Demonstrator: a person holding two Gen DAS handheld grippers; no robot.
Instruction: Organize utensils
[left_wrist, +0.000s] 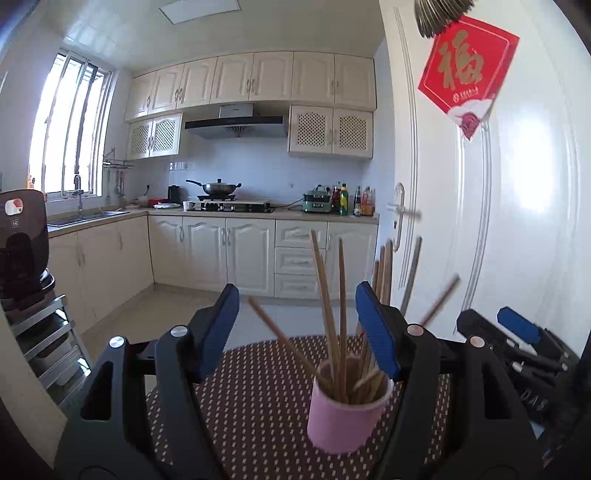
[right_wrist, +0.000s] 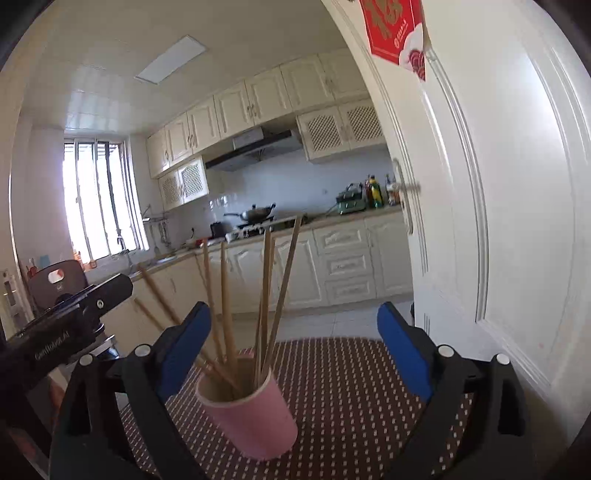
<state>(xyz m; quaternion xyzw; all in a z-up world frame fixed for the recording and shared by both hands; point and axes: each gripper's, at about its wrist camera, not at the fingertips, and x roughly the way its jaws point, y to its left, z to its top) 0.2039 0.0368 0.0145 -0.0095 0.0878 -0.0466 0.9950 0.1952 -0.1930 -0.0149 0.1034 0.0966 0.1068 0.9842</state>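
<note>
A pink cup (left_wrist: 347, 417) (right_wrist: 255, 421) stands on a round table with a brown dotted cloth (left_wrist: 258, 406) (right_wrist: 351, 387). Several wooden chopsticks (left_wrist: 327, 314) (right_wrist: 227, 314) stand in it, fanned out; some on the right of the left wrist view look blurred. My left gripper (left_wrist: 297, 291) is open, its blue fingers (left_wrist: 221, 325) apart with the cup and sticks in front of and between them, not pressed. My right gripper (right_wrist: 293, 310) is open wide, the cup toward its left finger. Each gripper shows in the other's view: right gripper (left_wrist: 517, 328), left gripper (right_wrist: 74, 314).
A white door (left_wrist: 498, 221) (right_wrist: 498, 221) with a red paper decoration (left_wrist: 469, 70) stands open close on the right. A dark appliance (left_wrist: 22, 251) sits on a metal rack at the left. Beyond the table are tiled floor and kitchen cabinets (left_wrist: 240, 251).
</note>
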